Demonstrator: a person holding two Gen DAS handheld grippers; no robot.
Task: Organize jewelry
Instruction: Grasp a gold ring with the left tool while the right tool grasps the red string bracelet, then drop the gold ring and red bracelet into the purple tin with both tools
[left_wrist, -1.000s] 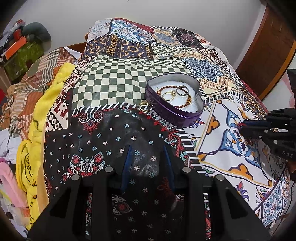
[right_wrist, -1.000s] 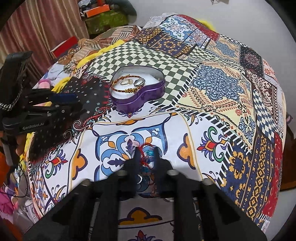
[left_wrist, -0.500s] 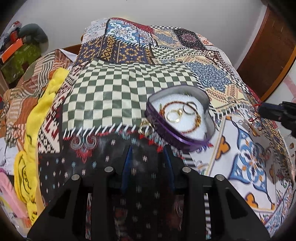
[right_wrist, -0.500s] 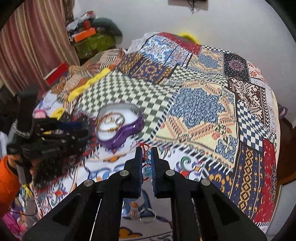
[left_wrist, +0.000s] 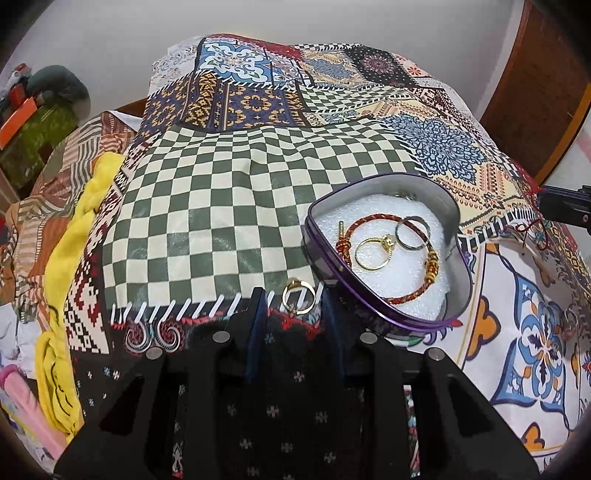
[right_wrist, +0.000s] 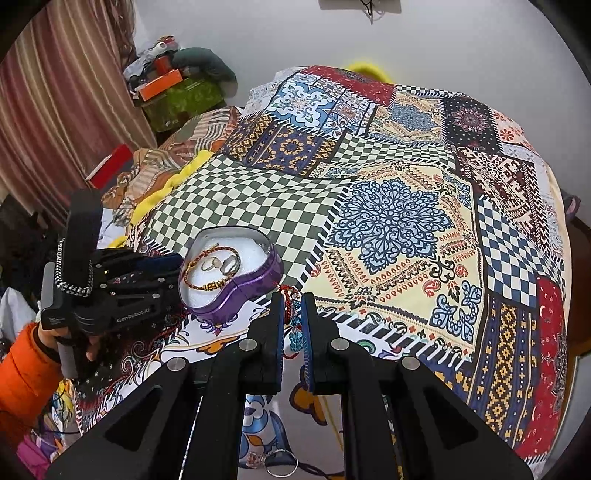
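Observation:
A purple heart-shaped tin (left_wrist: 388, 314) (right_wrist: 243, 291) lined with white foam sits on the patchwork bedspread. In it lie a red-and-gold bracelet (left_wrist: 417, 291), a gold ring (left_wrist: 375, 251) and a silver ring (left_wrist: 412, 234). Another gold ring (left_wrist: 298, 295) lies on the cloth just left of the tin, between the tips of my open left gripper (left_wrist: 293, 302). My right gripper (right_wrist: 293, 306) is shut on a red cord bracelet with blue beads (right_wrist: 294, 325), held above the bed just right of the tin.
The patchwork bedspread (right_wrist: 388, 221) covers the bed. A yellow cloth (left_wrist: 70, 258) and piled clothes lie at the left edge. A keyring with a charm (right_wrist: 275, 461) lies on the cloth below my right gripper. A wooden door (left_wrist: 535, 85) stands at right.
My left gripper has moved forward until the loose gold ring sits between its fingertips. My right gripper has lifted the beaded bracelet off the cloth and carried it toward the tin.

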